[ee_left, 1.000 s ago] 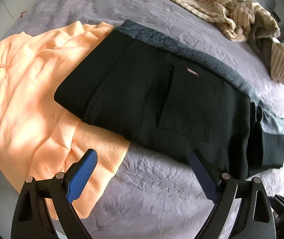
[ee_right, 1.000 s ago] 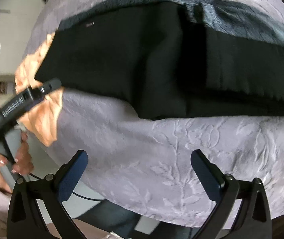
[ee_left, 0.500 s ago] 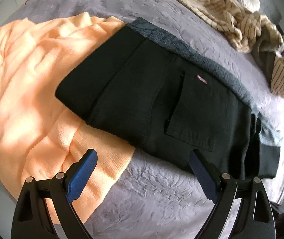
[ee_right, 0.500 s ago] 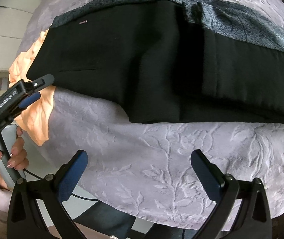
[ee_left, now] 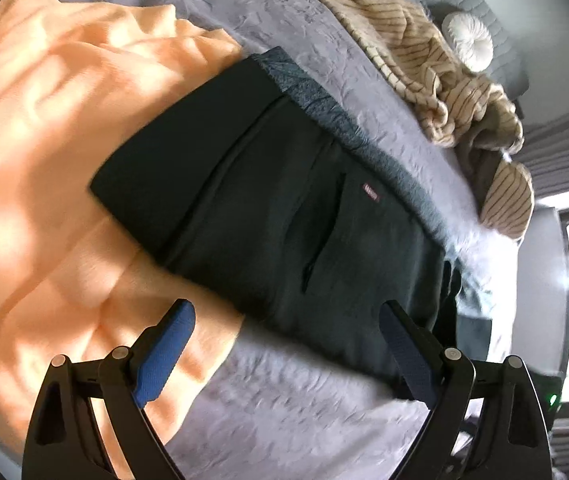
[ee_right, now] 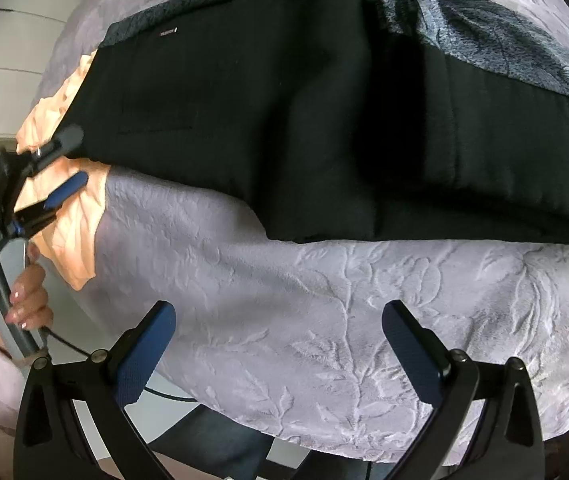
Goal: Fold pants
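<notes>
Folded black pants [ee_left: 284,216] lie on a lilac embossed bedspread [ee_left: 304,412], back pocket with a small pink label [ee_left: 370,192] facing up. They also fill the upper half of the right wrist view [ee_right: 304,120]. My left gripper [ee_left: 286,340] is open and empty, hovering just short of the pants' near edge. It shows at the left of the right wrist view [ee_right: 70,160]. My right gripper [ee_right: 278,344] is open and empty over the bare bedspread [ee_right: 324,320], short of the pants' near edge.
An orange cloth [ee_left: 56,160] lies under the pants' left end and spreads left. A blue-grey cloth [ee_right: 504,44] lies along the pants' far side. A striped beige garment [ee_left: 436,76] and a white round cushion [ee_left: 470,40] are at the back right.
My left gripper has swung left and closer, so the pants shift right in its view. My right gripper has drawn slightly nearer the pants. Both stay open.
</notes>
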A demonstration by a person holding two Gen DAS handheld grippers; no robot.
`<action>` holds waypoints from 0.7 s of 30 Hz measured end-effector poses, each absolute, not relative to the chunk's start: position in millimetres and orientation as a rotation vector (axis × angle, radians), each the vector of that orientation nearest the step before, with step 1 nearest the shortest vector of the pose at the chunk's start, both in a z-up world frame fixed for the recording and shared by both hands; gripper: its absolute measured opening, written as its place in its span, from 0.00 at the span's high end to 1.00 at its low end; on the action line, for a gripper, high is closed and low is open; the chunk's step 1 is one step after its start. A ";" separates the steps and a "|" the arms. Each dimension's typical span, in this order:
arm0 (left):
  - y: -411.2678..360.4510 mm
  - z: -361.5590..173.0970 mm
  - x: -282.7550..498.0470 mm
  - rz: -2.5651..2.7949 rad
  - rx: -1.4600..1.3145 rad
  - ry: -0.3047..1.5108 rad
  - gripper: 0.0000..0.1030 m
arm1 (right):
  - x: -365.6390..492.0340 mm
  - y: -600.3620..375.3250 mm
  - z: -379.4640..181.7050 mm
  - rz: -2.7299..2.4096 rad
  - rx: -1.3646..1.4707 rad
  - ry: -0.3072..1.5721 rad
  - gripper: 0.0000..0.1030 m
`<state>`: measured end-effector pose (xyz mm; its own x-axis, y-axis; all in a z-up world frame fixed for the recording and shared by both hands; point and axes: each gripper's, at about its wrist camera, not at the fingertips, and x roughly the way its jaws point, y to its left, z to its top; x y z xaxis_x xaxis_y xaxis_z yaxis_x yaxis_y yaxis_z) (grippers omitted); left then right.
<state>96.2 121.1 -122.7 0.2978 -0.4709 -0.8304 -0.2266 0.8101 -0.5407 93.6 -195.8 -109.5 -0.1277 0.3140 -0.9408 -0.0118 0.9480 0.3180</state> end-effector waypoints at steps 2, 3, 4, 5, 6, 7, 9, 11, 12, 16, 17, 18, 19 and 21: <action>119.6 -128.8 102.0 -0.176 -0.679 1.277 0.09 | 92.6 -194.1 -111.0 0.282 0.226 1.683 0.00; 119.5 -131.3 104.7 -0.173 -0.688 1.274 0.09 | 92.3 -193.4 -111.5 0.281 0.224 1.685 0.00; 119.1 -133.7 106.8 -0.173 -0.696 1.270 0.09 | 91.9 -193.0 -112.0 0.281 0.223 1.685 0.00; 119.7 -135.3 108.3 -0.174 -0.701 1.266 0.09 | 91.5 -192.9 -112.5 0.280 0.224 1.685 0.00; 120.1 -136.6 110.6 -0.174 -0.702 1.262 0.09 | 91.3 -192.9 -112.9 0.281 0.224 1.685 0.00; 119.9 -138.2 113.3 -0.174 -0.699 1.258 0.09 | 91.4 -192.8 -112.9 0.281 0.223 1.685 0.00; 121.3 -140.8 116.0 -0.166 -0.687 1.262 0.09 | 91.5 -192.6 -114.2 0.280 0.223 1.686 0.00; 120.1 -136.5 117.2 -0.152 -0.680 1.261 0.09 | 92.1 -193.0 -114.0 0.279 0.223 1.683 0.00; 119.9 -132.1 116.2 -0.152 -0.672 1.252 0.09 | 93.2 -193.3 -112.9 0.278 0.223 1.678 0.00; 112.3 -100.2 111.9 -0.216 -0.630 1.158 0.09 | 103.5 -197.0 -99.5 0.280 0.221 1.625 0.00; 109.7 -96.6 113.7 -0.230 -0.617 1.143 0.09 | 108.2 -198.3 -94.8 0.280 0.217 1.605 0.00; 108.4 -98.1 116.7 -0.223 -0.604 1.149 0.09 | 113.9 -199.6 -90.4 0.280 0.210 1.587 0.00; 107.9 -102.1 119.5 -0.208 -0.595 1.164 0.09 | 119.5 -200.8 -87.4 0.281 0.203 1.575 0.00; 109.9 -119.0 125.8 -0.155 -0.594 1.221 0.09 | 134.5 -201.1 -81.0 0.281 0.179 1.553 0.00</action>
<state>125.8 109.9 -119.0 0.3532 -0.4206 -0.8357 -0.1981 0.8393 -0.5062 134.5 -201.1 -81.0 -0.0041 0.2891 -0.9573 -0.0643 0.9552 0.2887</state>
